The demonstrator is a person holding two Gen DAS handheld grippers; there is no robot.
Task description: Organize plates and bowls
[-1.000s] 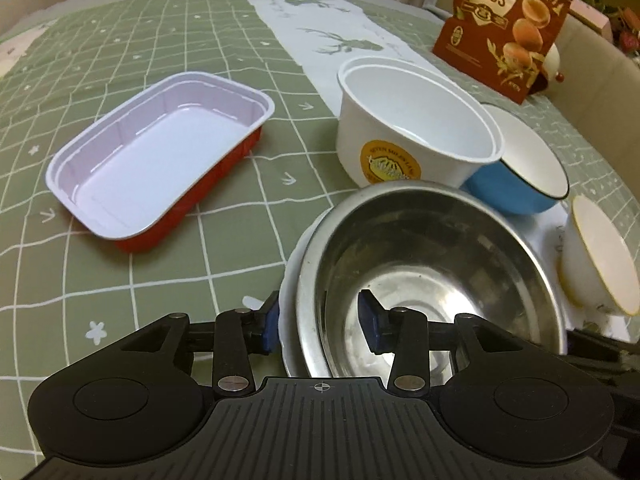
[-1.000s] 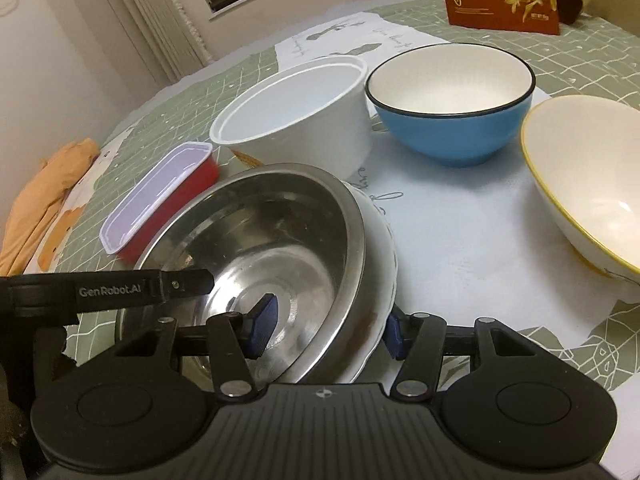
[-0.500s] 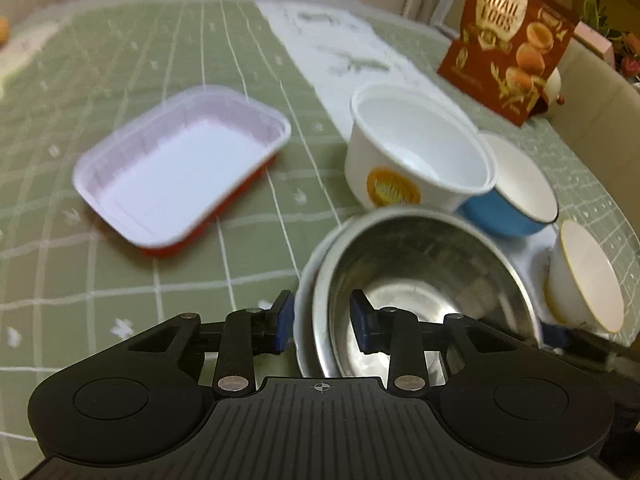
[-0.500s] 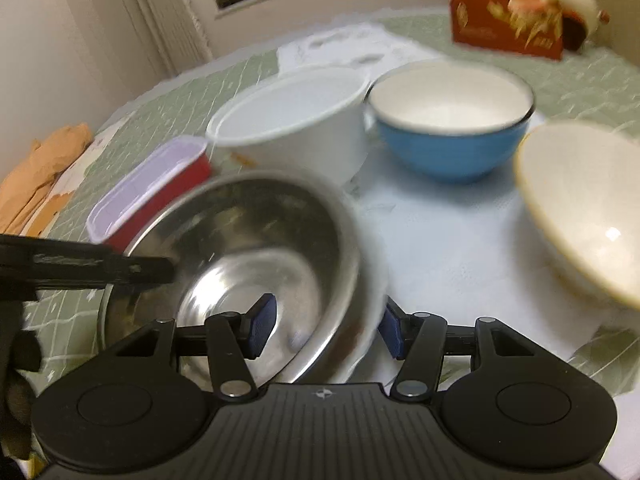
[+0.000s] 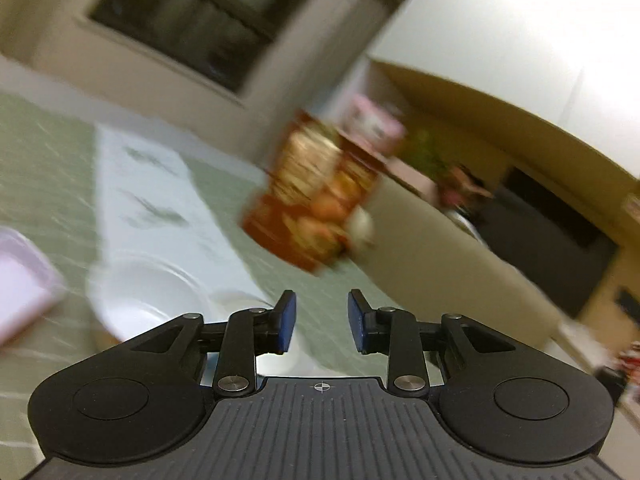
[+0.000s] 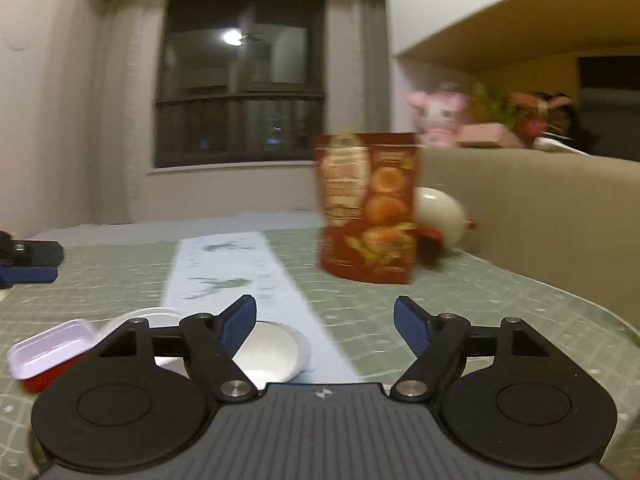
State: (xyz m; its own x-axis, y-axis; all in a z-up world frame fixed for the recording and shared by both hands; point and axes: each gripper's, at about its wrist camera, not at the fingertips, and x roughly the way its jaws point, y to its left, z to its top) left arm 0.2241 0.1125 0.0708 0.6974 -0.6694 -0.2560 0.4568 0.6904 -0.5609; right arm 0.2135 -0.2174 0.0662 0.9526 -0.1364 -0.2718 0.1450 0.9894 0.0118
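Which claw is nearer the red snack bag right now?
Hard to call. The left claw and the right claw both face the snack bag from across the table; neither touches it.

Both tongs have lifted and tilted up off the steel bowl and plate — neither dish shows in either view any more. The left tongs (image 5: 321,322), a second ago pinching the bowl rim, now gape on nothing; the right tongs (image 6: 325,325) have spread wider — facing the window (image 6: 240,76).
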